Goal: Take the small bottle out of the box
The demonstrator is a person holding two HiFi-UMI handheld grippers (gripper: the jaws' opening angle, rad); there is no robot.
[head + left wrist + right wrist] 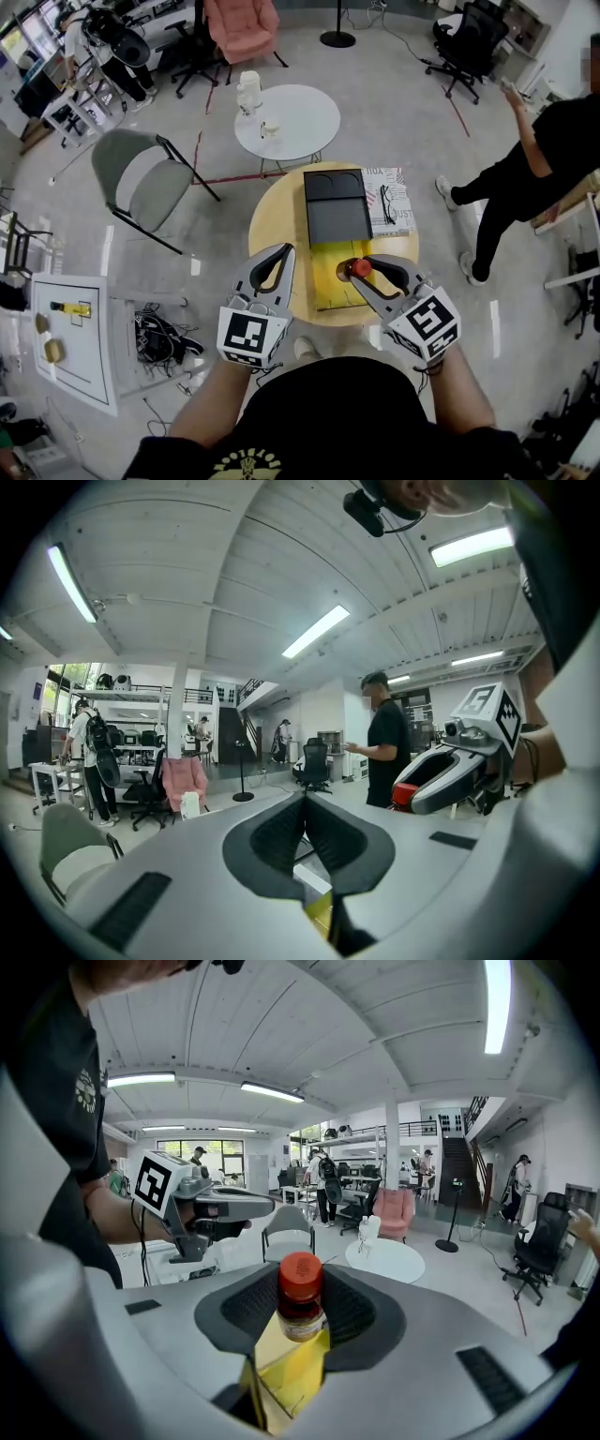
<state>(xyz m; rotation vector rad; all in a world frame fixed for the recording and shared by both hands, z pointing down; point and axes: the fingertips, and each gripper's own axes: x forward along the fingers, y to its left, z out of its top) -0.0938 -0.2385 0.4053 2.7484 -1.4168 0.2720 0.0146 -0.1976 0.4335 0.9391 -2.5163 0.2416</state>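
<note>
Now clamped upright, red cap on top, between the jaws of the right gripper (367,272): the small bottle (301,1299), directly over the open yellow box (333,283) on the table (279,211). Long axis vertical; probably needs only a straight lift to clear the walls. Left gripper (283,264) pressed together, empty, just beside the box's left edge.

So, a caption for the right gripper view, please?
Right gripper holds the red-capped small bottle over the yellow box.
</note>
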